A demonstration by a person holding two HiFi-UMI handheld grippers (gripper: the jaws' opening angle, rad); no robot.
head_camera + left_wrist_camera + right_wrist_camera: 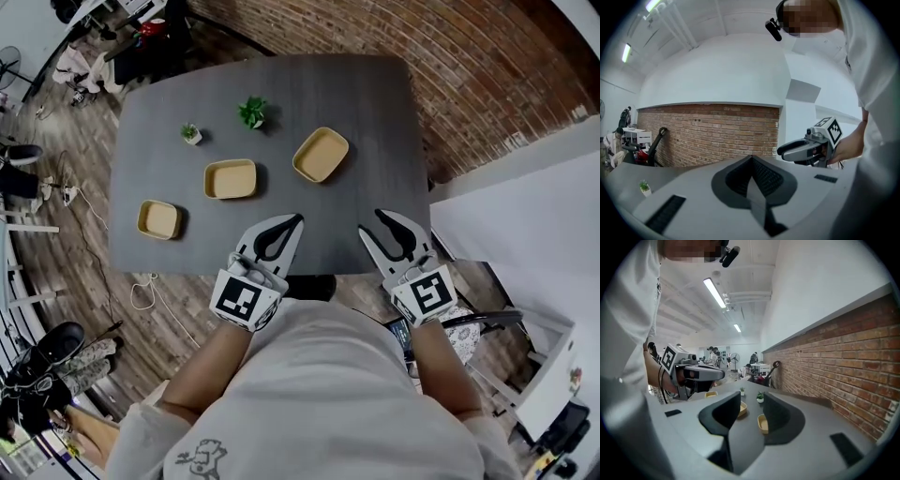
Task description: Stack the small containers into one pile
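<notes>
dark grey bench (366,103) with three small tan containers on it, all apart, none stacked. left container (158,219) sits by the near-left corner, middle container (231,178) toward the centre, right container (321,155) set at an angle. smaller plant (191,133) and larger plant (252,112) stand behind them. left gripper (295,221) is over the near bench edge, fingers closed tip to tip on nothing. right gripper (397,228) is alongside, fingers spread and empty. both grippers are clear of the containers.
</notes>
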